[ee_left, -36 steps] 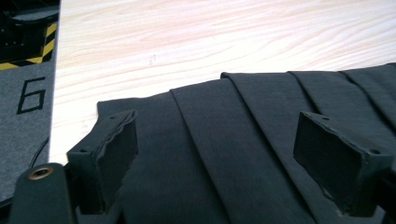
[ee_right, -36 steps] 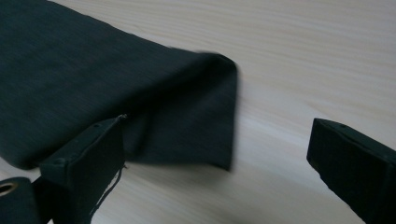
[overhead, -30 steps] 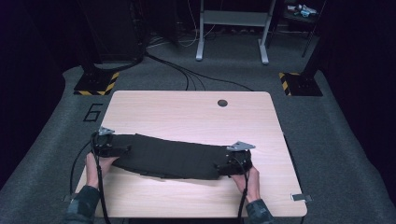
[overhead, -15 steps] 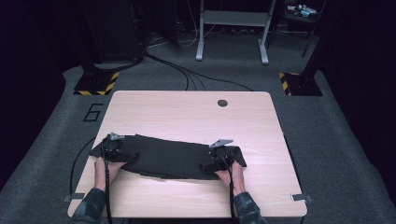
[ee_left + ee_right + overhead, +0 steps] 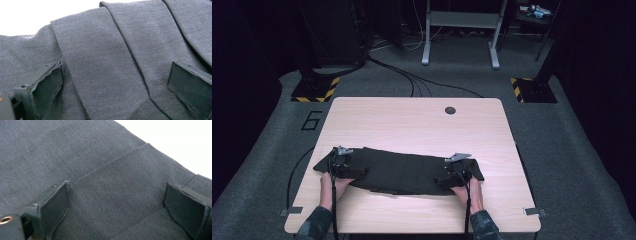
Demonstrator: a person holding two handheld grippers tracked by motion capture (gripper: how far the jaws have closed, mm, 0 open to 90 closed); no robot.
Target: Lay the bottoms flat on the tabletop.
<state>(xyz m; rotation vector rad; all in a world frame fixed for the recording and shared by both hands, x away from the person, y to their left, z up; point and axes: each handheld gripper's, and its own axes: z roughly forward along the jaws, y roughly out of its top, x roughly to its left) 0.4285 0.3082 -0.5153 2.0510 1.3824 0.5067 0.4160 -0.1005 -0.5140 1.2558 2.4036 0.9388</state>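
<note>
A dark grey folded fabric garment lies flat across the near half of the pale wooden table. My left gripper rests on its left end and my right gripper on its right end. Both sets of jaws are spread wide, pressing on overlapping cloth folds, gripping nothing.

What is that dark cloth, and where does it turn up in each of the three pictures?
High view: the dark cloth lies folded across the near half of the table, a gripper at each end.
Left gripper view: the cloth lies under and between the open jaws, in overlapping folds.
Right gripper view: the cloth spreads beneath the open jaws.
Shared landmark: the pale tabletop beyond the cloth's edge.
</note>
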